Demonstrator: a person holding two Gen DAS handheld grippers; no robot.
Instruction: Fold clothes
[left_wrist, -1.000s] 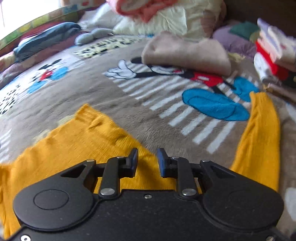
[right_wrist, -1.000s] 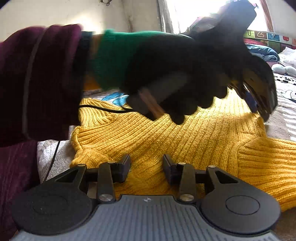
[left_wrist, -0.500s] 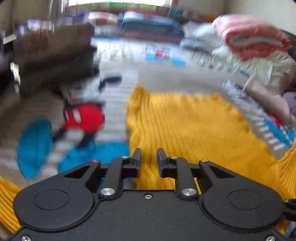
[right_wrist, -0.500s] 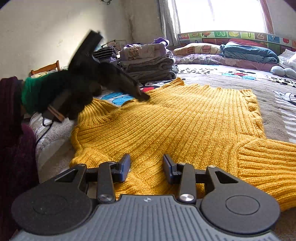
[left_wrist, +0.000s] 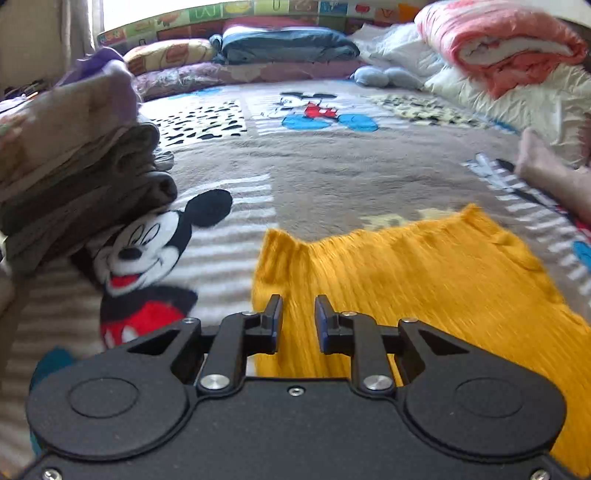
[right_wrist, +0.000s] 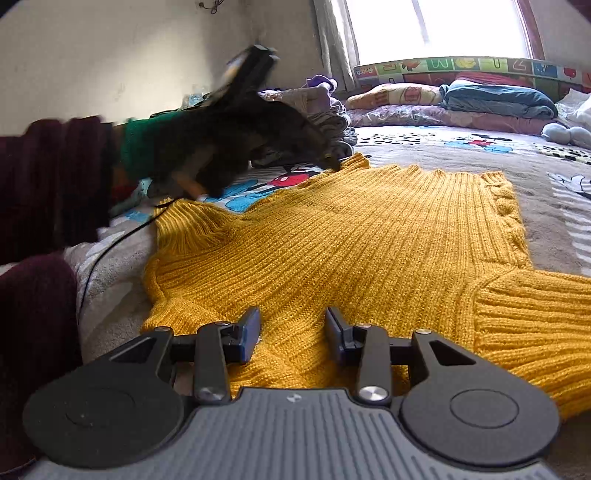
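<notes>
Lying flat on plush cartoon-print blanket, chunky ribbed mustard-yellow knit sweater, sleeve pointing right; both left gripper and right gripper hovering unclenched, empty.

Black glove, green cuff, maroon ribbed sleeve, black cable

Sweater on blanket, under and ahead of left jaws; folded clothes stack ahead-left; pillows far behind.
</notes>
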